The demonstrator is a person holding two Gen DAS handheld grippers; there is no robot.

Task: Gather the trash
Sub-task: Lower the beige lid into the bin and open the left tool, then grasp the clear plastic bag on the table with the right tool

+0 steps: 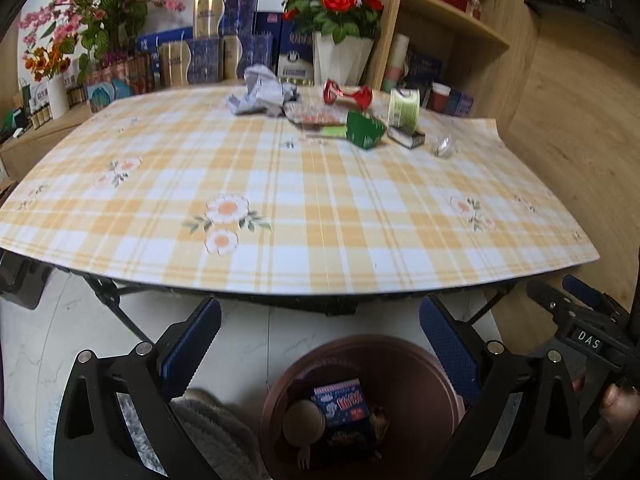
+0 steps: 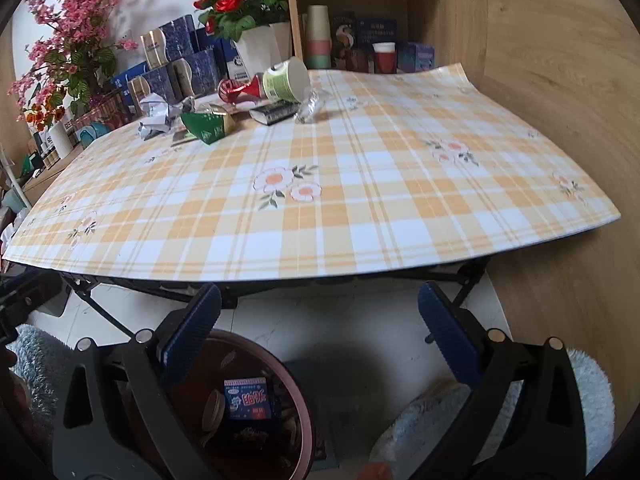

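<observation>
Trash lies at the far side of the checked table: crumpled paper, a crushed red can, a green carton, a green-labelled cup, a small dark box and clear wrap. The same heap shows in the right wrist view: paper, can, carton, cup. A brown bin on the floor holds a blue packet. My left gripper hangs open above the bin. My right gripper is open, with the bin below it to the left.
Flower pots and blue gift boxes line the wall behind the table. A wooden shelf with cups stands at the right. Fluffy slippers show on the white floor. The other gripper's handle sits at the right edge.
</observation>
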